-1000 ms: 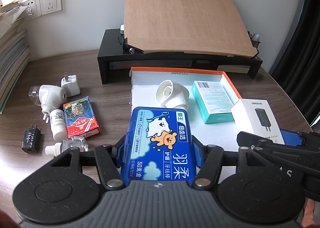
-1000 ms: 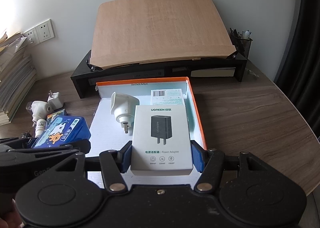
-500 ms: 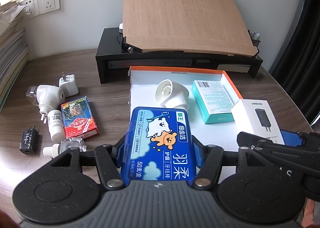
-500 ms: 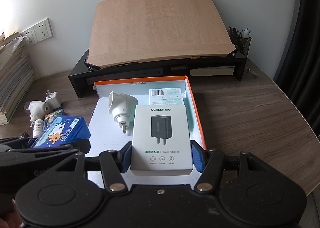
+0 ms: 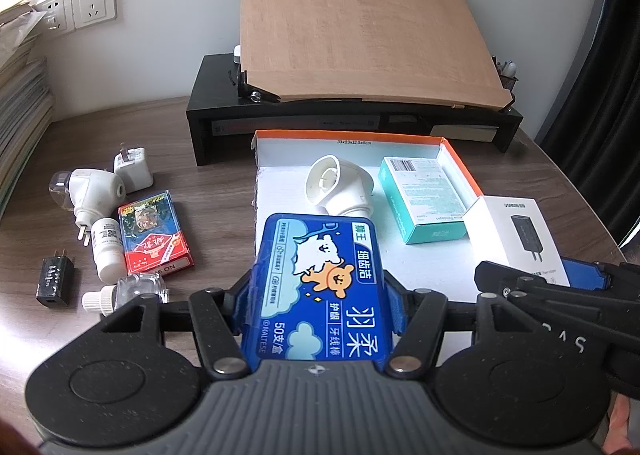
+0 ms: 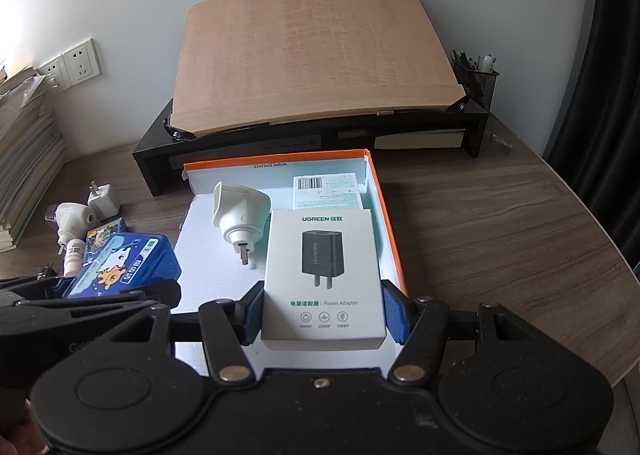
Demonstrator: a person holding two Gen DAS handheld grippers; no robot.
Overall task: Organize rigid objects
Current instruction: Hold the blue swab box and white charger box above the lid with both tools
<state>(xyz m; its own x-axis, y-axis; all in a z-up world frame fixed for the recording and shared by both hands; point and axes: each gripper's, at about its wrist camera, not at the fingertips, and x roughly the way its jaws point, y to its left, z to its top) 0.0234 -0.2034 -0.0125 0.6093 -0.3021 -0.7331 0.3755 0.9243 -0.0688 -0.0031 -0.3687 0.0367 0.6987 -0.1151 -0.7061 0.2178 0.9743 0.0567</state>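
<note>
Both claws loaded over the tray; set-down pending.

Left claw (image 5: 320, 295) clamps blue floss box (image 5: 320, 287); right claw (image 6: 322, 311) clamps white adapter box (image 6: 323, 275), both above tray (image 6: 390, 223). Lower flat, then release. Tray: one plug, one teal box at 12 o'clock. Table at 9: six loose items.

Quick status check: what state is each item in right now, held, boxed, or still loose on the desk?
Left claw: shut on the blue floss box.
Right claw: shut on the white adapter box.
Orange tray: open.
White plug: in tray, on its side.
Teal box: in tray, flat.
Card pack: loose on desk.
</note>
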